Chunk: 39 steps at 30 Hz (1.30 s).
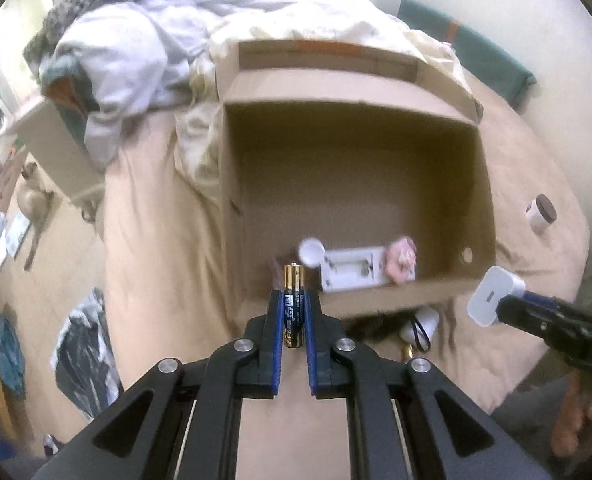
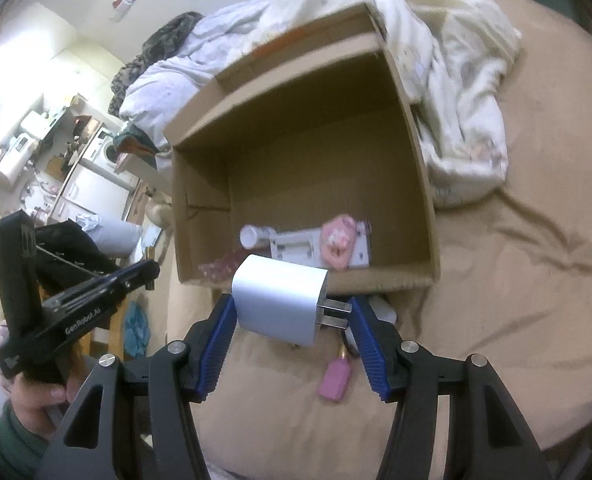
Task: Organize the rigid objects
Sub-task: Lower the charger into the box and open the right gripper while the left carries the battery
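Bed (image 2: 515, 280) w/ tan cover fills both views, rumpled white bedding (image 2: 455, 80) heaped at its far end. Cardboard box (image 1: 351, 184) sits open on it, flaps up; inside, along the near wall, lie a white rectangular item (image 1: 347, 270), a pink trinket (image 1: 403, 258) and a small white round-capped thing (image 1: 311, 252). Right gripper (image 2: 292, 312) is clamped on a white charger plug (image 2: 276, 304), one pad on its body, other against the prongs, just short of the box's near edge. Left gripper (image 1: 294, 304) is pinched tight on an AA battery (image 1: 294, 308), upright, tip over the box's near-left corner. Pink item (image 2: 335, 378) lies on the cover below the plug; small jar (image 1: 541, 214) sits right of the box.

Step, by my read: carry phase, both loads approaching the box. Next: bring each past the near wall, lower, then release w/o hitting what's inside.
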{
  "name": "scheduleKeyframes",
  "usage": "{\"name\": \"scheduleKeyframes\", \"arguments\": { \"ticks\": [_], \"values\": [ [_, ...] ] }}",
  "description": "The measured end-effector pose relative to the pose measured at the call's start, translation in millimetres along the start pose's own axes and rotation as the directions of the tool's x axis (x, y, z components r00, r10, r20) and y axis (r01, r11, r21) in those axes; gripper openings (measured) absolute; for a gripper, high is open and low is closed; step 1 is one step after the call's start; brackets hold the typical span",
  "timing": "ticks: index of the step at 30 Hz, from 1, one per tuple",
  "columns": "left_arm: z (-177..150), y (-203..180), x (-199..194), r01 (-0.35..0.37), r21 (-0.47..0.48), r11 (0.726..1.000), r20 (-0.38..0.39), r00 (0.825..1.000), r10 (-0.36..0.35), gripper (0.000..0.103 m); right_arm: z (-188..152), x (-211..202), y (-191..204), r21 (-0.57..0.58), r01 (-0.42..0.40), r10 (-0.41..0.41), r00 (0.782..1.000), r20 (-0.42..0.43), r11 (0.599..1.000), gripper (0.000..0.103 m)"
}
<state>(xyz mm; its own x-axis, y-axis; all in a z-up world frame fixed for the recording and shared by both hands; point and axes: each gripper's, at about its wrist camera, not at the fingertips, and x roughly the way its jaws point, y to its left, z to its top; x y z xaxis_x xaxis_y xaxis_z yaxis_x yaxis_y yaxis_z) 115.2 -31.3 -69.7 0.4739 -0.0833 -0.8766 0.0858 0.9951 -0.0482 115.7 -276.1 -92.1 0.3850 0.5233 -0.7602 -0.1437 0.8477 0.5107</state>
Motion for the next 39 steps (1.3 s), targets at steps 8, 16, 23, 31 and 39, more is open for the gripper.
{"name": "scheduleKeyframes", "arguments": {
  "ticks": [8,16,23,31,39],
  "values": [
    [31.0,4.9,25.0,-0.029,0.006,1.0,0.002,1.0,0.029,0.009,32.7,16.9,1.6,-0.029,0.04,-0.039,0.999,0.016,0.999,0.062],
    [33.4,2.5,65.7,-0.032,-0.012,0.999,-0.05,0.998,0.031,0.009,53.4,51.8,2.6,-0.076,0.09,-0.091,0.996,-0.015,0.993,0.062],
    [29.6,-1.0,91.4,-0.051,0.017,0.999,-0.07,0.996,0.052,0.009,56.3,81.3,0.8,-0.112,0.143,-0.151,0.987,-0.064,0.983,0.062],
    [25.6,-6.6,110.1,-0.084,0.051,0.995,-0.092,0.992,0.088,0.009,52.8,103.8,6.0,-0.12,0.185,-0.2,0.972,-0.127,0.975,0.062],
    [23.0,-6.0,122.5,-0.091,0.047,0.995,-0.131,0.987,0.097,0.009,50.8,116.5,9.9,-0.125,0.207,-0.225,0.962,-0.154,0.97,0.062]
  ]
}}
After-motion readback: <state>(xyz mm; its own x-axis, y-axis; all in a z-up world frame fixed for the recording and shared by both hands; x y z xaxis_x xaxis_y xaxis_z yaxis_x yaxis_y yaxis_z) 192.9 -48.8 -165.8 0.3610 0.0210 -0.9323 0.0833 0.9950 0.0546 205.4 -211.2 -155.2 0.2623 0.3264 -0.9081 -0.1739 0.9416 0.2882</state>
